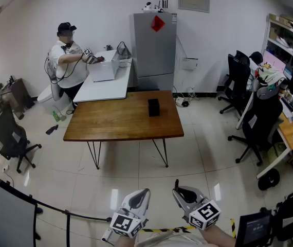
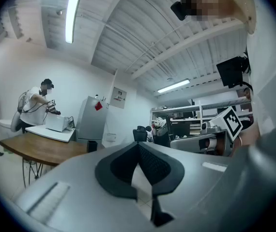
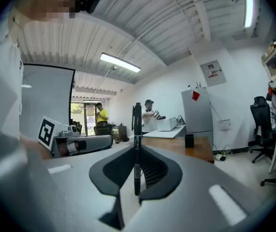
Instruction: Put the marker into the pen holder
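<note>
A black marker [image 3: 137, 144] stands upright between the pads of my right gripper [image 3: 137, 175], which is shut on it; its tip pokes up past the jaws [image 1: 176, 183]. The black pen holder [image 1: 153, 107] stands on the wooden table [image 1: 110, 122], right of centre, well ahead of both grippers. It also shows small in the right gripper view [image 3: 189, 140] and in the left gripper view [image 2: 92, 146]. My right gripper [image 1: 181, 193] and left gripper [image 1: 140, 195] hang side by side over the floor, short of the table. My left gripper [image 2: 139, 151] is shut with nothing in it.
A person [image 1: 64, 55] works at a white table [image 1: 105, 86] behind the wooden one, beside a grey cabinet [image 1: 154, 50]. Black office chairs [image 1: 262, 122] and a desk [image 1: 290, 133] fill the right side. Another chair [image 1: 7, 133] stands at the left. Tiled floor lies between me and the table.
</note>
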Tool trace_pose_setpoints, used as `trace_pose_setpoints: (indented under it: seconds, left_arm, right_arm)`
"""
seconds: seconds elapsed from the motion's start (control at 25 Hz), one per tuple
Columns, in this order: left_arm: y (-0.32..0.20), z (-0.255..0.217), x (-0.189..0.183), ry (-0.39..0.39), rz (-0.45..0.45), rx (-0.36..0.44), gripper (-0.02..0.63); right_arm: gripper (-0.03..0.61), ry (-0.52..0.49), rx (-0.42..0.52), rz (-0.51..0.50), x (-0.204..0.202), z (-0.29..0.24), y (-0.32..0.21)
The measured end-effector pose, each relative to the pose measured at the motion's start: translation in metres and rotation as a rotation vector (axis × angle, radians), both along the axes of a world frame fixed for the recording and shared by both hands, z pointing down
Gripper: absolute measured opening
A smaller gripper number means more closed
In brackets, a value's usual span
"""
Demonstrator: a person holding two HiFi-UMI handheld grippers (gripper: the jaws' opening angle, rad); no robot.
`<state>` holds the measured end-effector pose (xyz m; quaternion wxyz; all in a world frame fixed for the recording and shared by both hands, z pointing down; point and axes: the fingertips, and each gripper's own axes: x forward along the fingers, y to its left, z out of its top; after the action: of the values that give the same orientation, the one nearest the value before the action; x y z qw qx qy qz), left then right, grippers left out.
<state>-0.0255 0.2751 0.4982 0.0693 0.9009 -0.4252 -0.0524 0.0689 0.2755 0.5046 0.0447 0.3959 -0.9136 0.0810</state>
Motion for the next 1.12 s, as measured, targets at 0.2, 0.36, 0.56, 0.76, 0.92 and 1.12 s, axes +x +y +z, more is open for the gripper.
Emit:
trace_pose_setpoints:
  seconds: [0.2,0.36,0.56,0.76,0.92,1.12]
  left_arm:
    - [-0.013,0.002,-0.017,-0.008,-0.007,-0.006,0.016]
    - [-0.031,0.001,-0.022,-0.001,-0.021,-0.015,0.017]
    - [-0.078,0.005,-0.015,-0.012,-0.040,-0.009,0.017]
    - [-0.148,0.008,-0.007,-0.027,-0.076,0.000,0.017]
    - [-0.217,-0.007,0.008,-0.032,-0.108,0.007,0.016]
    - [-0.294,-0.018,0.031,-0.017,-0.126,0.026,0.017]
  right_arm:
    - [0.034,0.010,0.006,0.004,-0.012,0.001,-0.016]
    - [0.034,0.010,0.003,-0.005,-0.016,0.003,-0.034]
    - [0.034,-0.010,0.005,-0.021,-0.009,0.010,-0.085]
    - [0.034,-0.033,0.019,-0.050,0.001,0.008,-0.159]
    - [0.034,-0.038,0.021,-0.067,0.019,0.002,-0.229]
    - [0.034,-0.036,0.037,-0.087,0.046,-0.011,-0.306]
